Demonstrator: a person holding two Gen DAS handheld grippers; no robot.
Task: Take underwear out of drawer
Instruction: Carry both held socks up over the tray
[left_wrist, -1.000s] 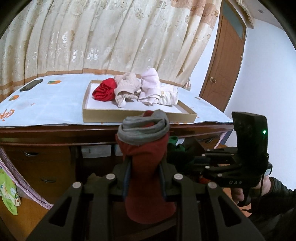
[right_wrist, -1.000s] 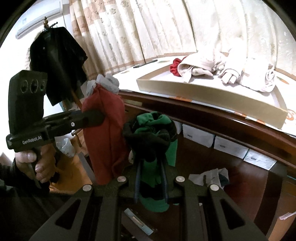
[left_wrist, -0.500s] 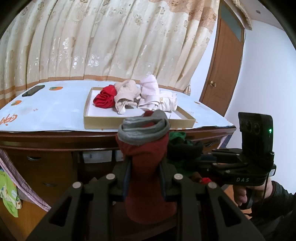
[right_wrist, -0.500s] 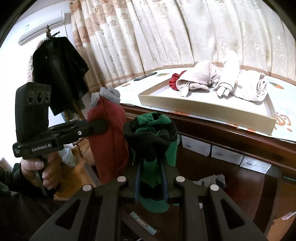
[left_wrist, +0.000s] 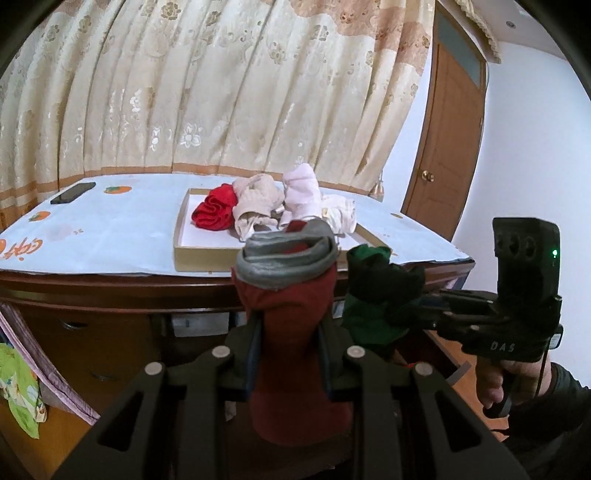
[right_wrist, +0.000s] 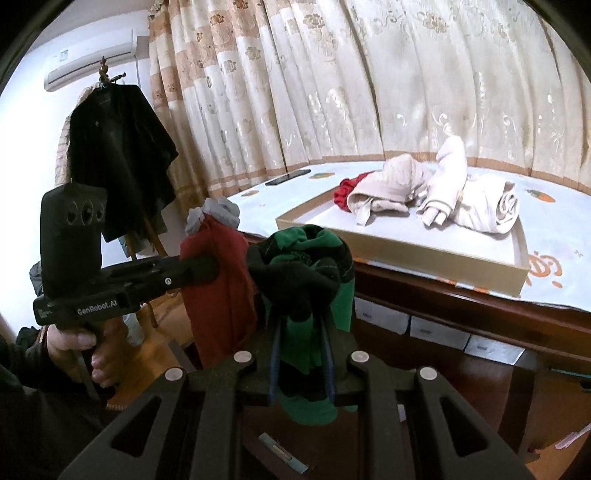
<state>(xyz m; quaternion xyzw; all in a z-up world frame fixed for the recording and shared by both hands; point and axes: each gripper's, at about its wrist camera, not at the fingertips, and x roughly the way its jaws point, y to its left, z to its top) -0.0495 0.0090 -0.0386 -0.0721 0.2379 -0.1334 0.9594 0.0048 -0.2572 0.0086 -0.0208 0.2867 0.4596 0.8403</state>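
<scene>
Both tongs risen nearer worktop (left_wrist: 110, 236); left tongs (left_wrist: 291, 354) clenched on red underwear (left_wrist: 295, 314), right tongs (right_wrist: 301, 354) on green underwear (right_wrist: 306, 280); tray (left_wrist: 207, 253) ahead, above.

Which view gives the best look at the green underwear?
Right wrist: the green underwear sits centred, clamped in the right gripper, black waistband and hanging folds visible. The left wrist view shows only a side glimpse behind the dark red underwear.

Dark wooden table (left_wrist: 110, 291) covered by pale blue cloth with orange fruit prints (left_wrist: 110, 236). On cloth: shallow tan cardboard tray (left_wrist: 207, 254), right of centre; flat black phone (left_wrist: 72, 192), far left, well apart.
</scene>
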